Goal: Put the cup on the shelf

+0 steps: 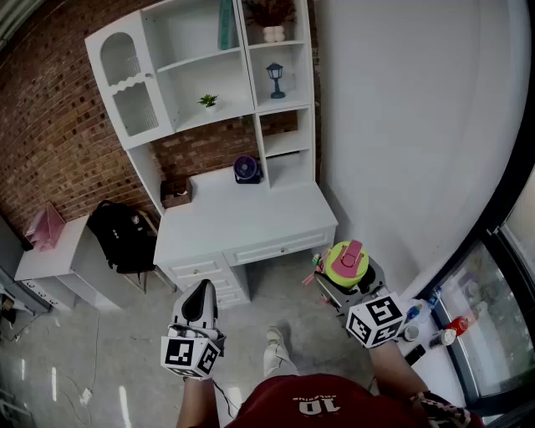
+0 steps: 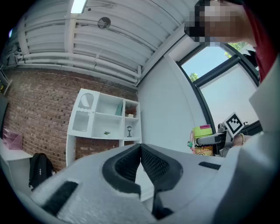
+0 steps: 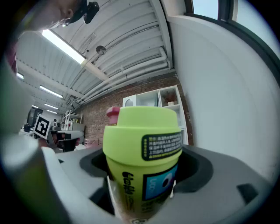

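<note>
A lime-green cup (image 1: pixel 346 264) with a pink lid tab stands upright between the jaws of my right gripper (image 1: pixel 349 280), which is shut on it. It fills the right gripper view, the cup (image 3: pixel 142 162) gripped on both sides by the dark pads. My left gripper (image 1: pixel 199 305) is shut with nothing in it; its ribbed pads (image 2: pixel 148 164) meet. The white shelf unit (image 1: pixel 213 71) stands over a white desk (image 1: pixel 242 219) ahead of me, against a brick wall. In the left gripper view the cup (image 2: pixel 202 140) shows at the right, the shelf (image 2: pixel 107 118) in the distance.
The shelf holds a small green plant (image 1: pixel 208 102), a dark lantern (image 1: pixel 275 79) and a teal item (image 1: pixel 226 23). A purple fan (image 1: pixel 247 169) and a brown box (image 1: pixel 176 192) sit on the desk. A black backpack (image 1: pixel 123 234) rests beside a low table. White wall at the right.
</note>
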A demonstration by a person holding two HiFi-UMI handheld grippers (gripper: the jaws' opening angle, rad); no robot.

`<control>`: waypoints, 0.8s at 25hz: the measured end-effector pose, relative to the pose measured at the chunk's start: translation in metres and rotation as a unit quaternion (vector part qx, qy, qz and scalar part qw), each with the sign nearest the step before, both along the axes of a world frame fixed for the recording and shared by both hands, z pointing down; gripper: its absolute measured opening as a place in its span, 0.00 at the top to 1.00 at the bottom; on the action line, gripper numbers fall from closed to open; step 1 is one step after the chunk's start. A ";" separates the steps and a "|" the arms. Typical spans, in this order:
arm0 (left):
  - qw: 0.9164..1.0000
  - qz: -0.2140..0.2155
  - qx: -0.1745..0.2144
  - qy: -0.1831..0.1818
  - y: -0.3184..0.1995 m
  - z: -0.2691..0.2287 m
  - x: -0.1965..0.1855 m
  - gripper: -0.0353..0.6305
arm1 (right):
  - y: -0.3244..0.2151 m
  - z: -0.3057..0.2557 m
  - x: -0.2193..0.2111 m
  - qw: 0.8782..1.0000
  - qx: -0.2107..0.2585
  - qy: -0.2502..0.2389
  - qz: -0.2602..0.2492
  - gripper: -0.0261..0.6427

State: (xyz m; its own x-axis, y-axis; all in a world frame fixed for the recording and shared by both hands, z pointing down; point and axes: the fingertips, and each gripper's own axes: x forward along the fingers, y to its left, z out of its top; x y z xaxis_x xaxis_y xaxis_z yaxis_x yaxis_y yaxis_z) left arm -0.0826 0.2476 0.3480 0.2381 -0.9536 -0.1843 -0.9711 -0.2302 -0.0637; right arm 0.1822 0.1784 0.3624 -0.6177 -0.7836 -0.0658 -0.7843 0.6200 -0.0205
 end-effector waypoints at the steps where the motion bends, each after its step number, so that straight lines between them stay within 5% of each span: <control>1: 1.000 0.002 -0.003 -0.001 0.003 0.001 0.002 0.95 | 0.004 0.001 0.002 1.000 -0.007 -0.006 0.000 0.35; 20: 0.999 0.024 -0.026 -0.025 0.025 0.008 0.038 0.95 | 0.040 0.002 0.017 1.000 0.000 -0.013 -0.015 0.34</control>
State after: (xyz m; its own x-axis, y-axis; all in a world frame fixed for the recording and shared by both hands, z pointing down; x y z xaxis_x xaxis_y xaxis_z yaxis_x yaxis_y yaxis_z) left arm -0.0446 0.2731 0.3563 0.2916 -0.9487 -0.1220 -0.9547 -0.2806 -0.0993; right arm 0.1992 0.2184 0.3646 -0.6396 -0.7643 -0.0818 -0.7642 0.6437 -0.0398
